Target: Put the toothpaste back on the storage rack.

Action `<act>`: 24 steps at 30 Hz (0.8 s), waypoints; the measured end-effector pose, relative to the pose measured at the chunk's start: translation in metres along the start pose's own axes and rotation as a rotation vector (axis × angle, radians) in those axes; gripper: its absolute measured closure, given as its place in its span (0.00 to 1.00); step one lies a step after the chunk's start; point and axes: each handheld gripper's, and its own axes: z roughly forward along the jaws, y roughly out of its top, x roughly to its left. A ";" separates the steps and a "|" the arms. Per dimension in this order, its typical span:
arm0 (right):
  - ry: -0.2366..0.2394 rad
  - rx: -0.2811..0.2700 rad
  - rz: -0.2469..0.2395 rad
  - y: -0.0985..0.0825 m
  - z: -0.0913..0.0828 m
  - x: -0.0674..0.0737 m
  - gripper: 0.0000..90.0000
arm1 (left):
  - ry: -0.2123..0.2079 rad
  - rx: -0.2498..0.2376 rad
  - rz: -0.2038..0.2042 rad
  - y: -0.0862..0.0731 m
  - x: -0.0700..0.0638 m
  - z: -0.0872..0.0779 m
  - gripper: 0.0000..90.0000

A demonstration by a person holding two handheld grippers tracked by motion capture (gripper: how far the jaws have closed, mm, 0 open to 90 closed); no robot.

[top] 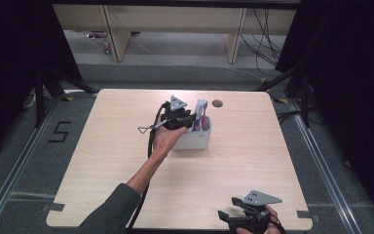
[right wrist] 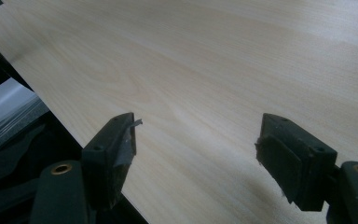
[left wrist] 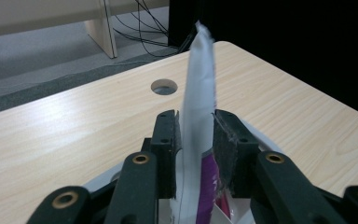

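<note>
High view, L to R: person's left forearm, grey sleeve, reaches from the bottom edge up to mid-desk; left gripper sits over the rim of a white bin near the desk centre. A flat pouch, pale grey-white w/ a purple-magenta lower part, stands upright in the bin, its top well above the rim. Grey three-cornered plate on top of the gripper; black cable trails down along the forearm. Behind the bin, near the far desk edge, a round cable hole. Right gripper rests at the near right desk edge, well apart from the bin, w/ nothing between it and the bin but bare wood.

Left gripper view: the pouch rises edge-on between the two black jaws, thin, slightly creased, top seam ragged; purple print shows low down on the right face. Both pads press its sides: jaws closed on the pouch, approx. at mid-height. White bin rim shows beside the right jaw. Cable hole lies beyond, left of the pouch. Past the desk: grey floor, a wooden leg, loose cables.

Right gripper view: jaws stand wide apart, nothing between them, over bare light wood; right gripper open. A scrap of tape sticks off the left pad. Desk edge runs diagonally at lower left.
</note>
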 end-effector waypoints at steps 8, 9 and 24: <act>0.000 0.000 -0.001 0.000 0.000 0.000 0.32 | 0.001 0.015 0.001 0.001 0.003 -0.004 0.77; 0.000 0.001 0.000 0.000 0.000 0.000 0.32 | 0.004 0.020 0.003 0.001 0.003 -0.005 0.77; 0.014 -0.014 0.035 -0.001 0.001 0.001 0.32 | -0.018 0.056 -0.018 -0.002 0.010 -0.017 0.61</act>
